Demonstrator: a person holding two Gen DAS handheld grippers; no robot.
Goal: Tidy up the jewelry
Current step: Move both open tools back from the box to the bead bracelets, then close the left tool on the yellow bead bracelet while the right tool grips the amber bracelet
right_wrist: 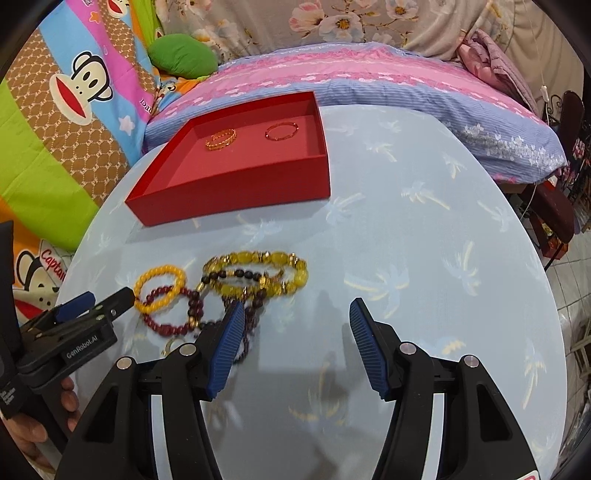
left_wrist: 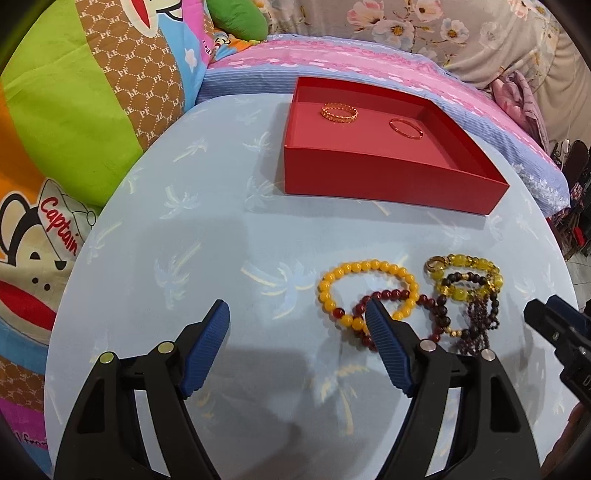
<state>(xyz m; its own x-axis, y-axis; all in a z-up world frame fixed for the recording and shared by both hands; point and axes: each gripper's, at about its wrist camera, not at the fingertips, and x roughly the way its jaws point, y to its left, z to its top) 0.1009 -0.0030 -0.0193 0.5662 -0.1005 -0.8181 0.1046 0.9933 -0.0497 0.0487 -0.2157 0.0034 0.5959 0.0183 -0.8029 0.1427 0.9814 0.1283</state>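
A red box [left_wrist: 388, 182] stands at the far side of the round blue table [left_wrist: 184, 240]. In it lie a gold bangle [left_wrist: 339, 112] and a thin red bangle [left_wrist: 406, 128]. Nearer me is a tangled heap: an orange bead bracelet [left_wrist: 364, 265], a dark red bead bracelet [left_wrist: 391, 294], a yellow translucent bracelet [left_wrist: 469, 264] and a dark purple strand [left_wrist: 480, 325]. My left gripper [left_wrist: 297, 306] is open and holds nothing; its right finger overlaps the heap's left side. My right gripper [right_wrist: 298, 305] is open over bare cloth, its left finger at the heap [right_wrist: 266, 258]. A hand holds the left gripper [right_wrist: 107, 295].
Around the table lie a cartoon monkey blanket [left_wrist: 74, 110], a green cushion [right_wrist: 183, 55] and a pink and blue pillow [right_wrist: 369, 81]. Floral fabric [left_wrist: 443, 29] hangs behind. Tiled floor [right_wrist: 569, 295] and dark furniture show past the table's right edge.
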